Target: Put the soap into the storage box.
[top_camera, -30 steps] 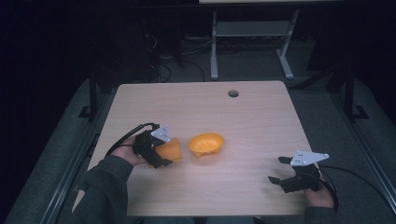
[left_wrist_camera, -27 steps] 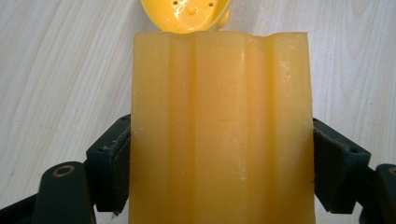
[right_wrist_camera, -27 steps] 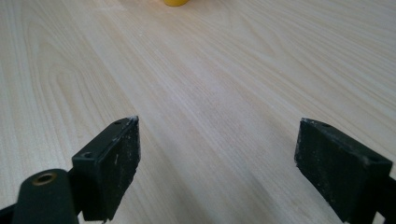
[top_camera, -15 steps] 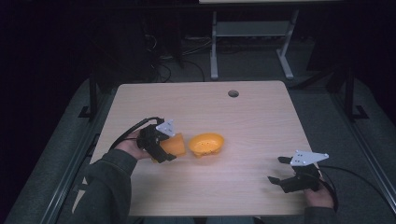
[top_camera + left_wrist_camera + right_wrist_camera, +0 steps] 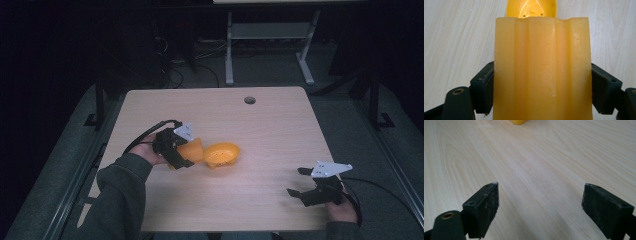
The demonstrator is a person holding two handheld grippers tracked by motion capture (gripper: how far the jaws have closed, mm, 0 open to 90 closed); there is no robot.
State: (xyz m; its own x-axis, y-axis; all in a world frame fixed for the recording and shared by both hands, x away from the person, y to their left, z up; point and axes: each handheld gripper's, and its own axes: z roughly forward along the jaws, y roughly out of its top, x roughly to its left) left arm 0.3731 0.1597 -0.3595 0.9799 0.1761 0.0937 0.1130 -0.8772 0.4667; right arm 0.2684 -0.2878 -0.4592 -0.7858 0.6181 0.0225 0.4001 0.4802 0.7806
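**Left gripper carries a waxy orange block toward the yellow bowl**

The left gripper (image 5: 186, 154) clamps an orange ridged block (image 5: 541, 72), one black jaw pressed against each of its side faces in the left gripper view. The block looks waxy and slightly soft, with shallow flutes running along its length, so a firm squeeze across the flat sides is probably what keeps it from slipping. It sits left of the desk's (image 5: 280, 130) centre, nearer the left edge than the right, and appears lifted off the wood, though that is hard to confirm. Just beyond its far end lies a yellow bowl (image 5: 222, 154) with small holes in its base, tipped so that its opening faces the block; whether the two touch I cannot tell. That lineup suggests the block is meant for the bowl.

The right gripper (image 5: 306, 186) rests near the desk's front right corner, well apart from both things, jaws spread wide with bare wood between them, seemingly parked out of the way.
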